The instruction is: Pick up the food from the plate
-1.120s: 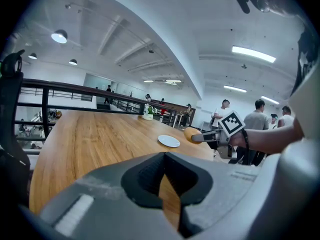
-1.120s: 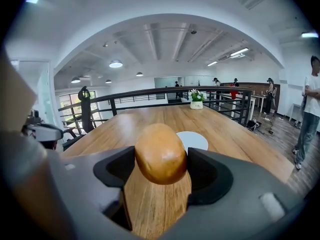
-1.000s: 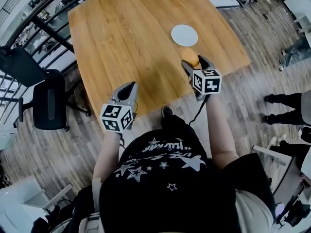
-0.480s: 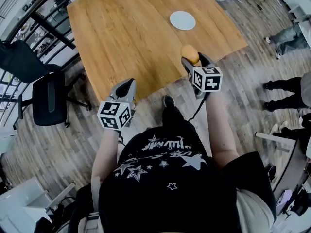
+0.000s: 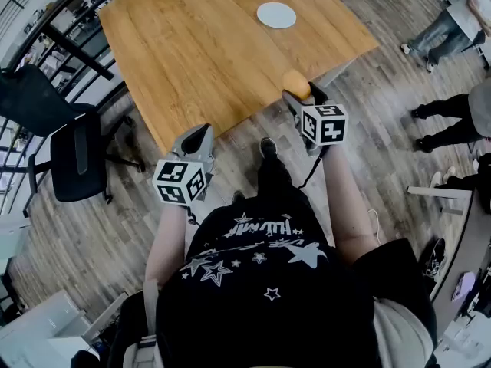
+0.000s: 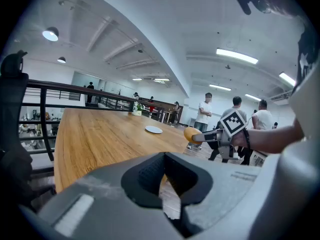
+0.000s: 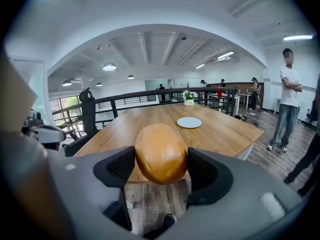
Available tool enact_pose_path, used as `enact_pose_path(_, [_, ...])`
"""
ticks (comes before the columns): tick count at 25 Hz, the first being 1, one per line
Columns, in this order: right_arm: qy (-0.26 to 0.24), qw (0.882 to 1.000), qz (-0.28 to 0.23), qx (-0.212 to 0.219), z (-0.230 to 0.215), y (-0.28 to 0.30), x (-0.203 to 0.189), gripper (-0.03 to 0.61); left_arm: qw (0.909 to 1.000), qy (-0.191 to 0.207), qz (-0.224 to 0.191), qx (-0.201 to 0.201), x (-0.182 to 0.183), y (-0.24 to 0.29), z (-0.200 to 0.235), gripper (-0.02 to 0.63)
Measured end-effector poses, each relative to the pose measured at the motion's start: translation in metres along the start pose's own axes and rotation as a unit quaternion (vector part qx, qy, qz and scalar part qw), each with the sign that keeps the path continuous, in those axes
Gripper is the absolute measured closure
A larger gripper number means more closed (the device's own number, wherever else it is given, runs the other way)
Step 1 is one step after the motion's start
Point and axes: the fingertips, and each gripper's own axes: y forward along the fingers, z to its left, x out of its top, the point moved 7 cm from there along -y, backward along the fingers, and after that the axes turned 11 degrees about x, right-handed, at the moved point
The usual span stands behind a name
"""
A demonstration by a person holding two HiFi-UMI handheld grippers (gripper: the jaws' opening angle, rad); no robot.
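Observation:
A golden-brown bread roll sits pinched between the jaws of my right gripper, held in the air just past the near edge of the wooden table. In the right gripper view the roll fills the gap of the right gripper. The white plate lies bare at the table's far side, also seen as the plate. My left gripper hangs shut and holds nothing, over the floor short of the table. In the left gripper view the left gripper faces the roll.
A black office chair stands left of the table beside a dark railing. People stand on the plank floor at the right. A small plant pot sits at the table's far end.
The table and plate have slid farther away in the head view as the person backs off. Both grippers now hang over the floor, and the roll stays held.

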Motion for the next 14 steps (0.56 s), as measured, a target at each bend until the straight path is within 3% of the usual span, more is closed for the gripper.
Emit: enact_pose_path(14, [0.007, 1.0, 0.001, -0.018, 0.039, -0.046, -0.035, 0.249, 0.9995, 0.004, 0.0, -0.03, -0.02, -0.035, -0.012, 0.612])
